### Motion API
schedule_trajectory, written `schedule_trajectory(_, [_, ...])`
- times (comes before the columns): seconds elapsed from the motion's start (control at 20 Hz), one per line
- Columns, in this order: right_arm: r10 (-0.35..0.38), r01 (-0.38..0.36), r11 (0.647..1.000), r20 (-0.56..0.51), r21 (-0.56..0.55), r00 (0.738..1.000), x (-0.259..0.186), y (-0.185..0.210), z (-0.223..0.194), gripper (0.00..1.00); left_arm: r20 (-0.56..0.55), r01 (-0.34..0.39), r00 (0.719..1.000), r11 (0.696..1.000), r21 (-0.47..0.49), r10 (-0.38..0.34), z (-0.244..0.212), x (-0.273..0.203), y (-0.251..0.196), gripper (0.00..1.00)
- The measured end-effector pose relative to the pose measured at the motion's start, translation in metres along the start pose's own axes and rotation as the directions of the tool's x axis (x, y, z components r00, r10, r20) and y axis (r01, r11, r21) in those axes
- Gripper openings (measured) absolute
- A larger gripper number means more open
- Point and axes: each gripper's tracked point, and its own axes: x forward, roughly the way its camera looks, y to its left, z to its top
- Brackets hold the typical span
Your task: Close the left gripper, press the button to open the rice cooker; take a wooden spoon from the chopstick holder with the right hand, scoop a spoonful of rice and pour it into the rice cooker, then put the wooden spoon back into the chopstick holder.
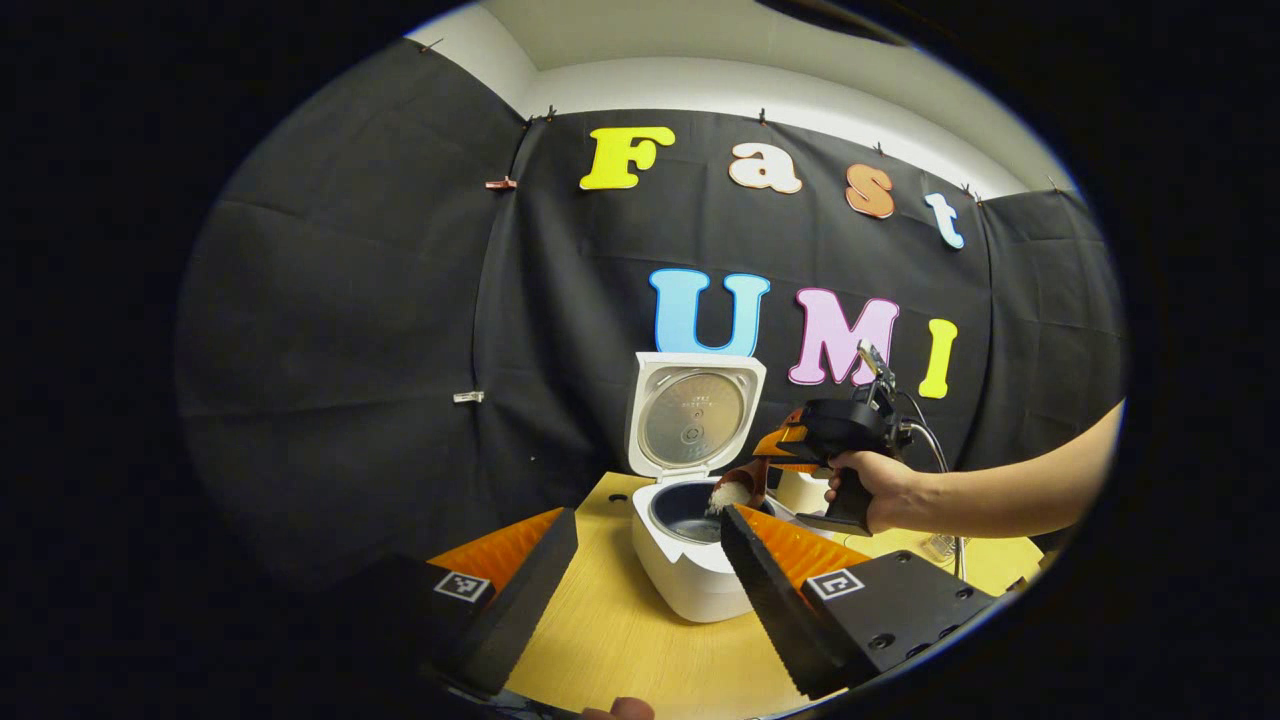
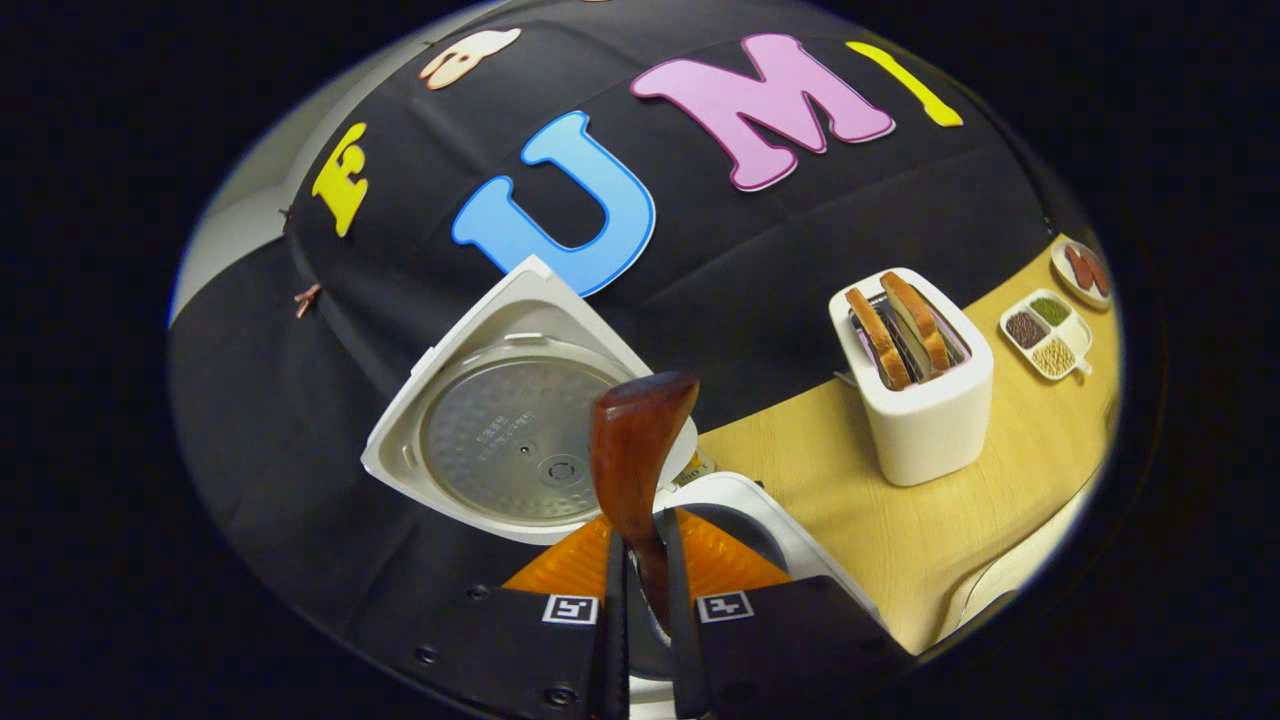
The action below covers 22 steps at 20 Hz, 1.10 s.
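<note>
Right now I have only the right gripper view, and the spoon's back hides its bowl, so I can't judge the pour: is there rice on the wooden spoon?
Observer: Yes. The left gripper view shows white rice heaped on the wooden spoon, over the open rice cooker.
Operator: Is the left tool in the way?
Observer: No. The left tool is open and on the near side of the cooker, apart from it.

The left gripper (image 1: 640,580) stood with its jaws apart over the near table (image 1: 620,640). Beyond it, the rice cooker (image 1: 690,560) sat with its lid (image 1: 693,412) raised upright. To the right, a hand (image 1: 880,485) held the right gripper (image 1: 765,465), which tipped rice (image 1: 728,495) from the wooden spoon (image 1: 748,482) over the cooker's pot.
</note>
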Motion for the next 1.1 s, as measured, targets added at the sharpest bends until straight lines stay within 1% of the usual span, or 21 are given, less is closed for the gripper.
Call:
schedule_trajectory(0.2, [-0.009,0.007,0.989,-0.01,-0.148,1.0,0.005,0.002,-0.006,0.21,-0.005,-0.021,1.0,1.0,-0.011,0.02,-0.002,-0.001,0.006,0.99])
schedule_trajectory(0.3, [0.003,-0.005,0.975,-0.008,-0.221,1.0,0.003,0.01,-0.007,0.21,-0.009,-0.03,1.0,0.999,-0.011,0.03,-0.004,-0.002,0.007,0.99])
schedule_trajectory(0.45, [0.034,-0.033,0.952,-0.002,-0.303,0.999,-0.002,0.025,-0.005,0.21,-0.01,-0.031,0.999,0.999,-0.012,0.031,-0.004,-0.005,0.005,0.99])
schedule_trajectory(0.55, [0.065,-0.06,0.929,0.003,-0.364,0.998,-0.003,0.039,-0.004,0.21,-0.011,-0.033,0.999,0.999,-0.013,0.033,-0.006,-0.007,0.004,0.99])
schedule_trajectory(0.7, [0.088,-0.077,0.888,0.002,-0.454,0.996,-0.003,0.049,-0.007,0.21,-0.006,-0.042,0.999,0.999,-0.02,0.041,-0.005,-0.008,0.006,0.99])
schedule_trajectory(0.75, [0.086,-0.078,0.877,-0.004,-0.475,0.996,-0.002,0.049,-0.011,0.17,-0.005,-0.045,0.999,0.999,-0.021,0.045,-0.005,-0.01,0.006,0.99])
schedule_trajectory(0.8, [0.084,-0.078,0.863,-0.01,-0.499,0.996,-0.002,0.048,-0.015,0.21,-0.005,-0.049,0.999,0.999,-0.021,0.049,-0.005,-0.012,0.007,0.99])
schedule_trajectory(0.85, [0.089,-0.081,0.841,-0.011,-0.535,0.996,-0.003,0.049,-0.017,0.21,-0.006,-0.052,0.999,0.998,-0.019,0.052,-0.006,-0.014,0.008,0.99])
schedule_trajectory(0.9, [0.097,-0.085,0.812,-0.009,-0.578,0.995,-0.005,0.052,-0.02,0.21,-0.009,-0.055,0.998,0.998,-0.017,0.055,-0.006,-0.016,0.01,0.99])
schedule_trajectory(0.95, [0.105,-0.088,0.772,-0.009,-0.63,0.994,-0.007,0.054,-0.021,0.21,-0.011,-0.059,0.998,0.998,-0.017,0.058,-0.008,-0.017,0.011,0.99])
schedule_trajectory(1.0, [0.117,-0.09,0.724,-0.007,-0.684,0.993,-0.009,0.057,-0.022,0.21,-0.012,-0.062,0.998,0.998,-0.019,0.062,-0.008,-0.017,0.013,0.99])
schedule_trajectory(1.1, [0.137,-0.083,0.61,0.001,-0.788,0.991,-0.016,0.067,-0.025,0.21,-0.016,-0.072,0.997,0.997,-0.026,0.072,-0.009,-0.017,0.016,0.99])
